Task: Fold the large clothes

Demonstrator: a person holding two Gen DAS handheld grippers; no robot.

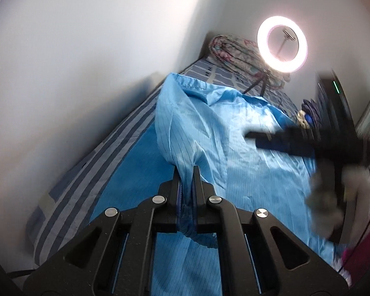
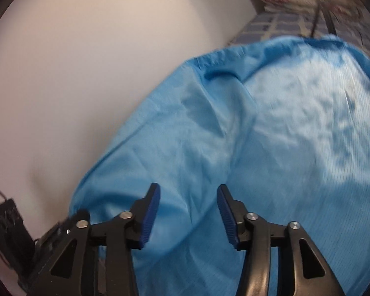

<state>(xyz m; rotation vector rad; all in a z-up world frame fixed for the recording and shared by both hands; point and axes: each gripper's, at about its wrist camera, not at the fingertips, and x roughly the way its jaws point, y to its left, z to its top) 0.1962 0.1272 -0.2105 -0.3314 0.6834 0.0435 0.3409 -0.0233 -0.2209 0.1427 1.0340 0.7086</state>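
bed (image 1: pixel 69 172) bears blue garment (image 1: pixel 246 148), fold pinched in left tool (image 1: pixel 186 170).

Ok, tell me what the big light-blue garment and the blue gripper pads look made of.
Light-blue garment: thin woven synthetic, probably; slight sheen, fine pinstripes, crisp wrinkles. Blue pads on the right gripper: ribbed rubber or soft plastic, matte; which one is unclear.

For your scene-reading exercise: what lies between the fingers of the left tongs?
A bunched fold of the blue garment, pinched in the shut left tongs. The left wrist view shows it.
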